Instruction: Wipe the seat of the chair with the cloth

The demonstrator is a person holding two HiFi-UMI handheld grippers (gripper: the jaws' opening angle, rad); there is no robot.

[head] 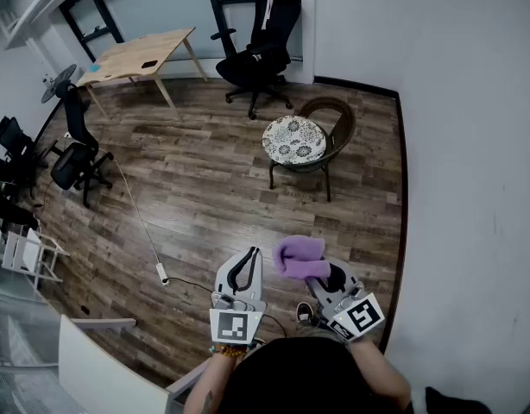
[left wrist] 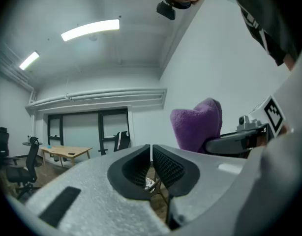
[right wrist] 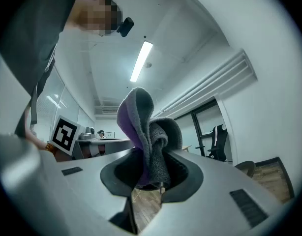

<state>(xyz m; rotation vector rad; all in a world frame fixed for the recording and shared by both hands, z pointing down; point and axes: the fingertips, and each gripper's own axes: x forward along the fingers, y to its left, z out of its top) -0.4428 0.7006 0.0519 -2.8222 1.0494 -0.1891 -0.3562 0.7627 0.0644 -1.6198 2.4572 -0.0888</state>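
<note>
At about 9 o'clock in the head view, a group of black office chairs stands on the wooden floor. At 11 o'clock there is a light wooden worktop in front of the dark-framed windows, with a small dark thing lying on it. A white plug lies on the floor, near the left claw.

The left claw is low in the view, near 6 o'clock. In the left gripper view its two jaws are clenched together and hold nothing. Just to the right of it, the purple cloth stands up out of the right claw. The jaws of this claw are clenched on the lower part of the folded cloth, and the free part bulges above them. The two claws are near each other but apart.

The chair has a round brown wicker frame and stands at 12 o'clock, well apart from both claws and from the cloth. Its seat is a round cushion with a white and dark pattern. Beyond it, a tall black office chair stands by the window. A plain white wall fills the side at 3 o'clock.
</note>
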